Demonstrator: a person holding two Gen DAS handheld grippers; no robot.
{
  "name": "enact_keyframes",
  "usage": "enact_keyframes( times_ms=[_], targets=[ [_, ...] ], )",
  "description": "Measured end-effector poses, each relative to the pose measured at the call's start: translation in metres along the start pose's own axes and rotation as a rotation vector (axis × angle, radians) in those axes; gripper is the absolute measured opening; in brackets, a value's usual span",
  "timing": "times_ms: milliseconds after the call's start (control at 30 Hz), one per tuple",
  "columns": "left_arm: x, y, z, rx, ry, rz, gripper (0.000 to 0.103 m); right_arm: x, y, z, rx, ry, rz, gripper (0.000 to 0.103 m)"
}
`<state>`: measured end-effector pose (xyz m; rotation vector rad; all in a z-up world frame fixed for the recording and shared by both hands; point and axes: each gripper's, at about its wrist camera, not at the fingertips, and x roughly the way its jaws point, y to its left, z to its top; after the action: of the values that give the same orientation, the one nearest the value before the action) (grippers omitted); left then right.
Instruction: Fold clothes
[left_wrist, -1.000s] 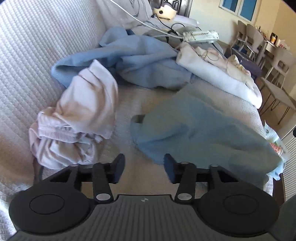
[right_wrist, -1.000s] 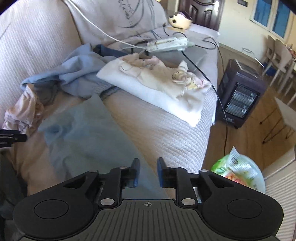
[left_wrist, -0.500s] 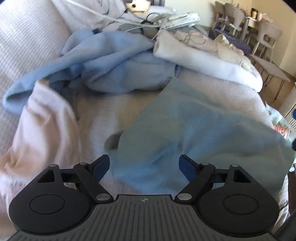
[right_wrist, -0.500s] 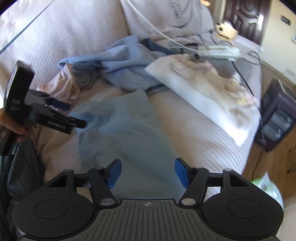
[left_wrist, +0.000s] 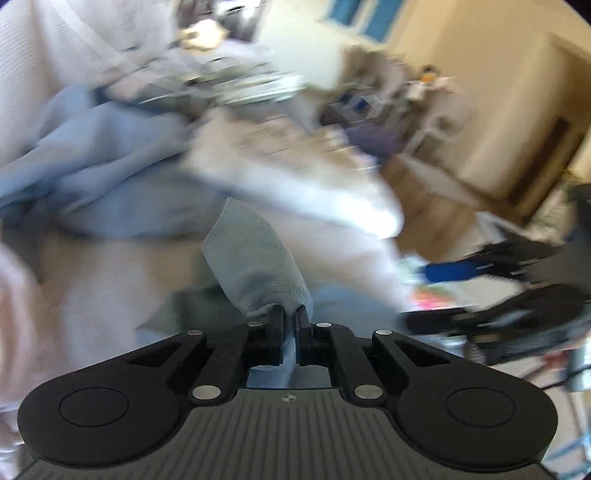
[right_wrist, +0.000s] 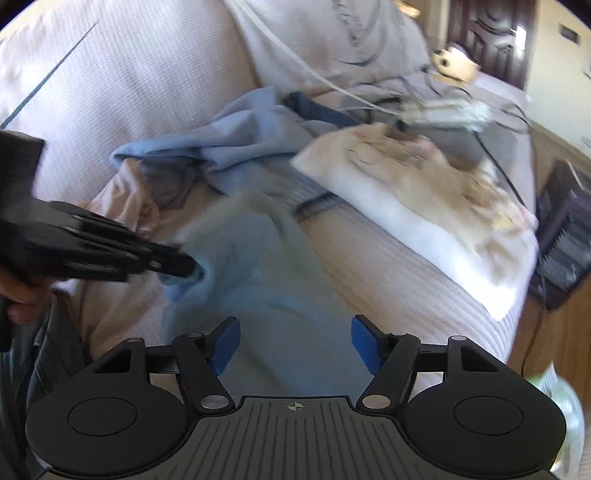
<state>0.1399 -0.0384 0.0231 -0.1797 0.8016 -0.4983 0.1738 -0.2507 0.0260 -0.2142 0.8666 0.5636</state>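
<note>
My left gripper (left_wrist: 290, 314) is pinched on a corner of the light blue cloth (left_wrist: 255, 258); its jaws have just closed, and the fabric bunches up in a fold directly ahead of the tips. The left wrist view is heavily blurred, so detail beyond that fold is poor. From the right wrist view the same gripper (right_wrist: 192, 267) enters from the left edge, a hand (right_wrist: 16, 295) behind it, tips buried in the cloth's left edge, which is gathered and lifted there.

My right gripper (right_wrist: 293, 341) stands spread, nothing between the blue pads (right_wrist: 225, 343). It hangs over the near part of the cloth (right_wrist: 266, 295); whether the pads touch the fabric I cannot tell. In the left wrist view it (left_wrist: 417, 295) appears at the right, blurred.

The cloth lies on the sofa seat (right_wrist: 388, 280), covered in a pale ribbed material, and runs from the left gripper's hold toward me under the right gripper.

Other items noted:
- A crumpled blue garment (right_wrist: 243, 140) behind the cloth, against the sofa back (right_wrist: 147, 85).
- A pink garment (right_wrist: 125, 199) heaped to the left of it.
- A folded white garment (right_wrist: 424, 192) with a faded print, to the right on the seat.
- A white power strip (right_wrist: 443, 112) with cables, behind the white garment.
- A dark heater (right_wrist: 565, 258) on the wooden floor beside the sofa's right end.
</note>
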Motion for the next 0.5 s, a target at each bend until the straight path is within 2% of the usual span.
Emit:
enact_keyframes(
  times_ms=[100, 200, 333, 433, 500],
  targets=[
    [-0.003, -0.036, 0.005, 0.059, -0.017, -0.099, 0.005, -0.014, -0.019, -0.011, 0.055, 0.001, -0.054, 0.068],
    [0.009, -0.064, 0.002, 0.072, -0.014, -0.171, 0.005, -0.033, -0.038, -0.023, 0.116, -0.01, -0.1, 0.068],
    [0.03, -0.091, -0.009, 0.084, 0.028, -0.216, 0.005, -0.057, -0.052, -0.034, 0.18, -0.03, -0.131, 0.068],
    [0.041, -0.097, -0.019, 0.079, 0.049, -0.212, 0.005, -0.07, -0.057, -0.037, 0.211, -0.046, -0.124, 0.068],
    [0.046, -0.1, -0.023, 0.087, 0.054, -0.197, 0.005, -0.073, -0.06, -0.036, 0.247, -0.055, -0.071, 0.068]
  ],
)
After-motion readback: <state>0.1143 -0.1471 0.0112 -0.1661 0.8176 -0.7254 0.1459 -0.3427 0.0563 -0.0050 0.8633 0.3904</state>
